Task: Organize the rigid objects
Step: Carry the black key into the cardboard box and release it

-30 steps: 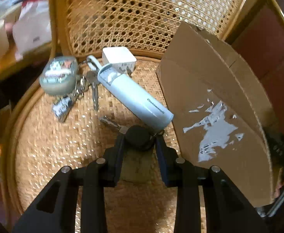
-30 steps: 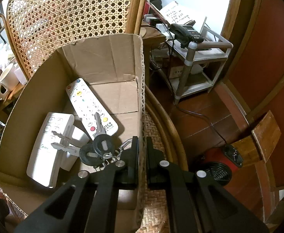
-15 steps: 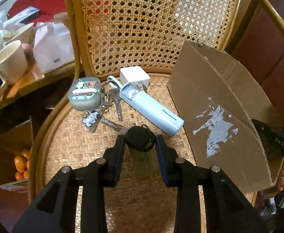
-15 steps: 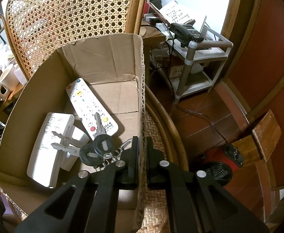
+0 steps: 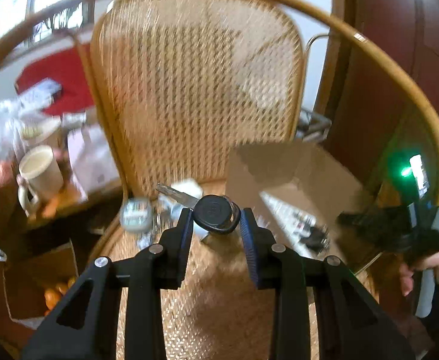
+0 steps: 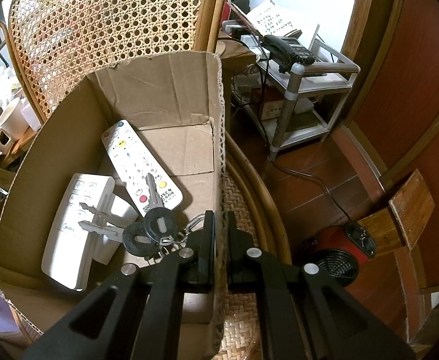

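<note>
The left gripper is holding a black-headed key between its jaws, above the woven seat of the rattan chair; the metal blade is pointing up and to the left; the left wrist view is blurring, so the small things lying on the seat behind the key are hard to make out. The right gripper is closing its jaws on the right wall of the cardboard box, one jaw inside and one outside. Inside the box a white remote is lying slanted; a second white remote is lying beside it; a bunch of keys is resting across both; the lower part of the bunch is hiding behind the gripper. A cream mug is standing at the left edge, partly cut off.
</note>
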Motion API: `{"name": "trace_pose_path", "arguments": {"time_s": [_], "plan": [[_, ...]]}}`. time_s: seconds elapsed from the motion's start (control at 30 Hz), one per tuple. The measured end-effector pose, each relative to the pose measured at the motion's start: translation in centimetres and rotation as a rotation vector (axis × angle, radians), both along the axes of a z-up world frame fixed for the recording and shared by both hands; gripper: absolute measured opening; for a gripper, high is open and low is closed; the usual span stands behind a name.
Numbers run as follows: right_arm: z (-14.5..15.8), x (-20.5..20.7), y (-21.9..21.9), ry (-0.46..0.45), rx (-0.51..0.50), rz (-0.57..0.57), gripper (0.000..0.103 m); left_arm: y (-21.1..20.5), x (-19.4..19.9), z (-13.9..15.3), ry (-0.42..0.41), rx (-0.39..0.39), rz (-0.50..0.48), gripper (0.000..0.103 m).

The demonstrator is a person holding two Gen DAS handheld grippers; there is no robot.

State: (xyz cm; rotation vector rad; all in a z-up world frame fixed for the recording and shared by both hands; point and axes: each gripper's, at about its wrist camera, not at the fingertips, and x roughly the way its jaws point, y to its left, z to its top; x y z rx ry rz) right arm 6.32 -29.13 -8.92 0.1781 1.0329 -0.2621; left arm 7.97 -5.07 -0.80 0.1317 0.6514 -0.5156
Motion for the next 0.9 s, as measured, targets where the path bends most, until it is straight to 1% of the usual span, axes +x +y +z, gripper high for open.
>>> {"name": "trace_pose_path", "arguments": {"time_s": [0.1, 0.3, 0.37, 0.43, 0.53, 0.7, 0.8, 0.87, 0.9], "plan": [[0.0, 0.0, 0.0, 0.000, -0.001, 0.000, 0.007, -1.2, -1.0, 1.6, -0.060, -0.022, -0.011, 0.031], [0.0, 0.0, 0.0, 0.002, 0.000, -0.001, 0.007, -3.6, -2.2, 3.3, -0.106, -0.069, -0.051, 0.031], [-0.1, 0.0, 0.0, 0.001, -0.001, -0.001, 0.007, -4.5, -2.7, 3.7, -0.135, -0.079, -0.071, 0.031], [-0.1, 0.0, 0.0, 0.000, 0.003, -0.005, 0.007, -5.4, -2.8, 3.8, -0.143, -0.086, -0.088, 0.031], [-0.1, 0.0, 0.0, 0.000, 0.003, -0.004, 0.007, -6.7, -2.8, 3.7, -0.121, -0.095, -0.097, 0.031], [-0.1, -0.1, -0.1, 0.001, 0.008, -0.010, 0.007, -8.7, -2.8, 2.9, -0.095, -0.071, -0.099, 0.031], [-0.2, -0.1, -0.1, 0.003, 0.011, -0.015, 0.007, -9.9, -2.8, 2.1, -0.094, -0.022, -0.091, 0.031], [-0.2, -0.1, -0.1, 0.004, 0.010, -0.010, 0.007, -10.5, -2.4, 1.4, -0.086, 0.026, -0.050, 0.031], [-0.1, -0.1, 0.0, 0.004, 0.009, -0.008, 0.007, -10.5, -2.2, 1.1, -0.071, 0.029, -0.044, 0.031]]}}
